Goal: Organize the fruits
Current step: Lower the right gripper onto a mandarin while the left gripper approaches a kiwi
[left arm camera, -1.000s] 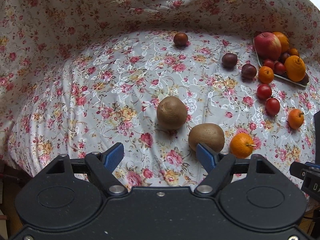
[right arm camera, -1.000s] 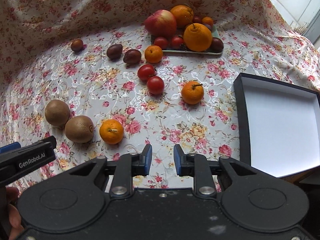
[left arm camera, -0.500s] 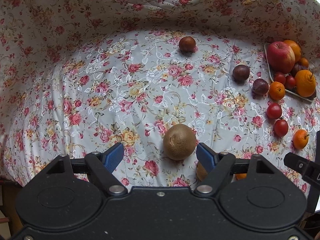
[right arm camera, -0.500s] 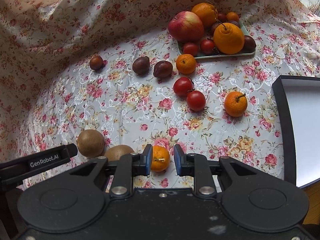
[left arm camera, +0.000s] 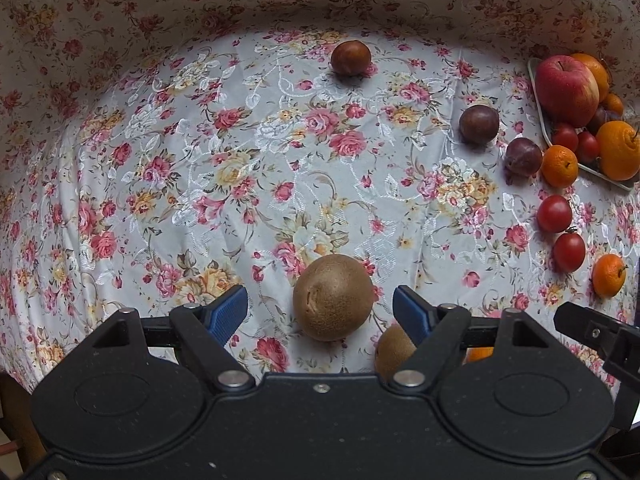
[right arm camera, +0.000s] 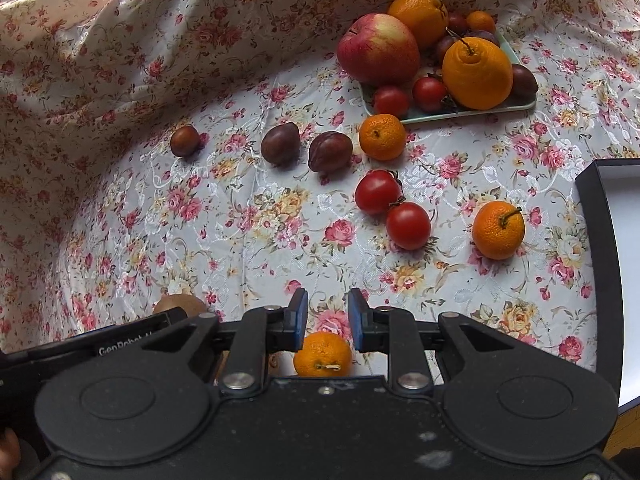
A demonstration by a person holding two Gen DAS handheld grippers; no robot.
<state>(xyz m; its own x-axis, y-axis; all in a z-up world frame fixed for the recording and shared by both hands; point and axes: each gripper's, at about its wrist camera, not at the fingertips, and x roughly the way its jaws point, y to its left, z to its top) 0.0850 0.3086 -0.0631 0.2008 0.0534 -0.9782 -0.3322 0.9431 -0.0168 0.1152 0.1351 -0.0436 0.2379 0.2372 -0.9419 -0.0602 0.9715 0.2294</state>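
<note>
My left tool [left arm camera: 320, 306] sits low over the tabletop [left arm camera: 248, 152] with its blue pads spread wide apart. A round, fuzzy brown kiwi [left arm camera: 333, 297] lies between the pads, but neither pad touches it, so this tool is let go and holds nothing. A second kiwi [left arm camera: 394, 354] peeks out just behind the right pad, half hidden by the black frame.

My right tool [right arm camera: 327, 320] points forward and down too. Its pads have a narrow gap between them and they grip nothing. A small bumpy orange [right arm camera: 323, 359] sits right under that gap, close to the tool body. I cannot tell if the pads touch it.

The tabletop has a shiny white cloth [right arm camera: 248, 216] with pink roses, and it bunches up in folds at the back. On it lie three dark smooth plums [right arm camera: 330, 151], two glossy red tomatoes [right arm camera: 408, 225] touching each other, and two more little oranges [right arm camera: 498, 230]. A pale green tray [right arm camera: 516, 105] at the back is piled with a big red apple [right arm camera: 378, 49], a knobbly orange with a stem and other fruit. A black box [right arm camera: 600, 236] with a white inside sits at the right edge
</note>
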